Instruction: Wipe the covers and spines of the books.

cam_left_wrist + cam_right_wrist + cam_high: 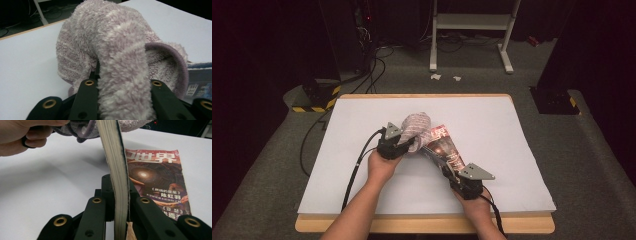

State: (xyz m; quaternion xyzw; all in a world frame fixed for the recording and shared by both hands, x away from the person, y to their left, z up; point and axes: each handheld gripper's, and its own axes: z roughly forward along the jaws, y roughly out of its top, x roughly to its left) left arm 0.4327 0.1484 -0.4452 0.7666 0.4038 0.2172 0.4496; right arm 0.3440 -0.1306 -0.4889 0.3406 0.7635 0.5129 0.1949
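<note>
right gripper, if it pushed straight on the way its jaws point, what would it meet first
Probably the fluffy pale pink fabric pouch that the left gripper holds. The right gripper, shut on a thin paperback magazine, points along it towards that pouch; depth is unclear.

Fluffy sock point(414, 126) on the table point(492, 115), just left of and touching the magazine point(444, 146)

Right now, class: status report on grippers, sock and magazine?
Left gripper shut on sock. Right gripper shut on magazine, pages on edge. Sock mouth at magazine's end. Nothing in the way.
</note>
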